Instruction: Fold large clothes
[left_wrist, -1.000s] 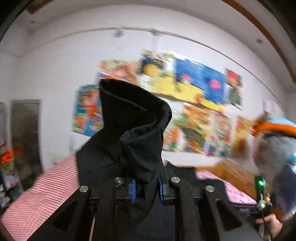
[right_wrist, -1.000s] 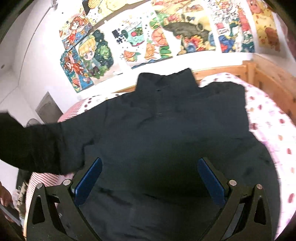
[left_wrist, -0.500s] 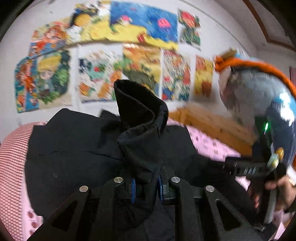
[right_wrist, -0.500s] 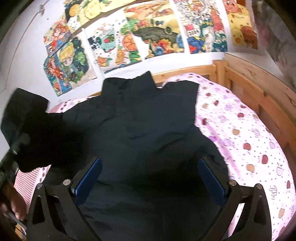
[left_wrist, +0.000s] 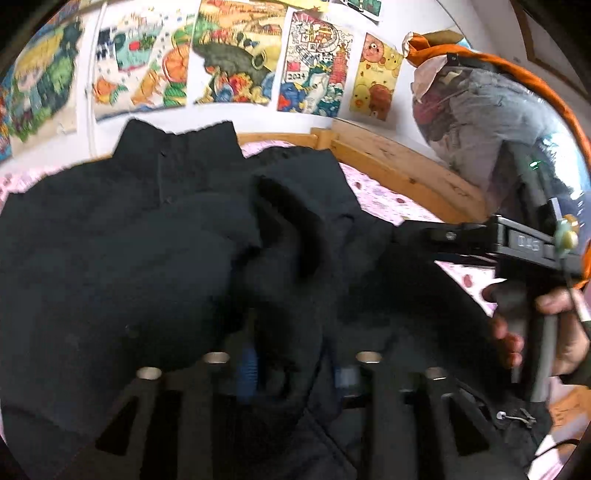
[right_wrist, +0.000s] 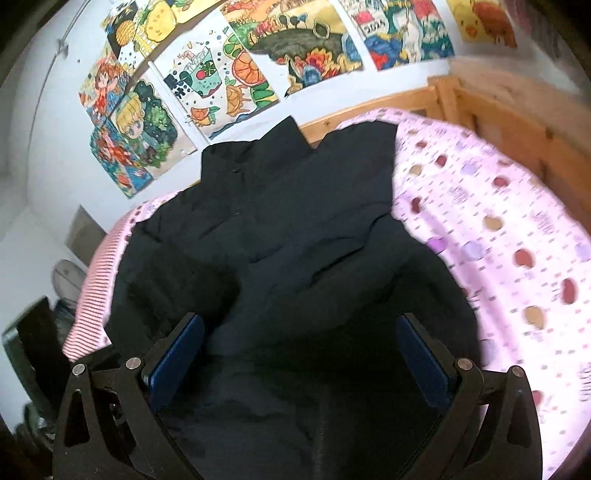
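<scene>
Fingers of the left gripper stand partly spread at the bottom of the left wrist view, and they have just been opening; the sleeve of the black jacket lies between the blue pads, which no longer pinch it, though blur makes the exact gap hard to read. That sleeve runs away from the gripper and lies folded across the front of the jacket, its cuff end near the middle of the chest. To the right in the same view a hand grips the handle of the other tool. In the right wrist view the right gripper has its fingers spread wide, with nothing clamped; the blue pads stand apart over the lower part of the jacket. Beyond them the jacket lies flat, front up, on the bed, its collar pointing toward the wall. Pink sheet with small printed shapes shows bare on the right side of the garment, and a red-striped part of the bedding shows at its left edge. A wooden bed frame runs behind and to the right. Farthest off, colourful drawings are stuck on the white wall.
</scene>
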